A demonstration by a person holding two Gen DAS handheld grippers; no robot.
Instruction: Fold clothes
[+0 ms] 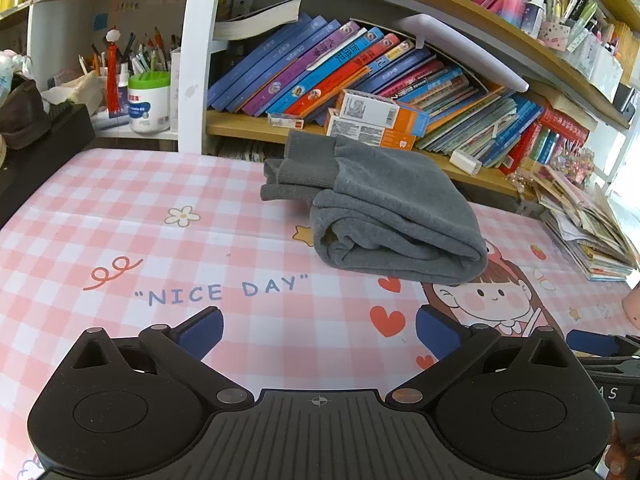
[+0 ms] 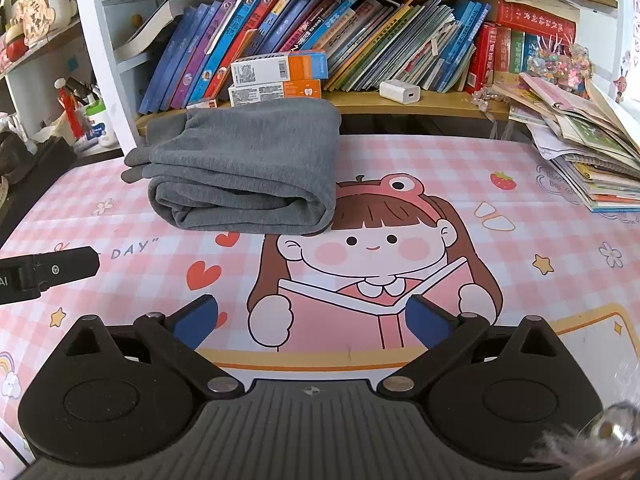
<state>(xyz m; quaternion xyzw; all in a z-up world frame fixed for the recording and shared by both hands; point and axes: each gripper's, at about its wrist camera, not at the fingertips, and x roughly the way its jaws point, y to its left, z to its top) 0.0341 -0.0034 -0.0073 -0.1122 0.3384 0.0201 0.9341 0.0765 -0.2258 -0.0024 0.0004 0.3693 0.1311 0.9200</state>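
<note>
Left wrist view: the left gripper [image 1: 319, 332] hung with its fingers spread wide and nothing between them, above the pink checked desk mat [image 1: 120, 232].
Ahead and to the right, the folded grey garment [image 1: 392, 216] lay on the mat just in front of the bookshelf [image 1: 248, 126], its ribbed cuffs toward the shelf. Right wrist view: the right gripper [image 2: 311, 320] was likewise splayed and empty over the mat's cartoon girl [image 2: 372, 248], with the garment [image 2: 244, 168] ahead to the left, well apart from both grippers.
</note>
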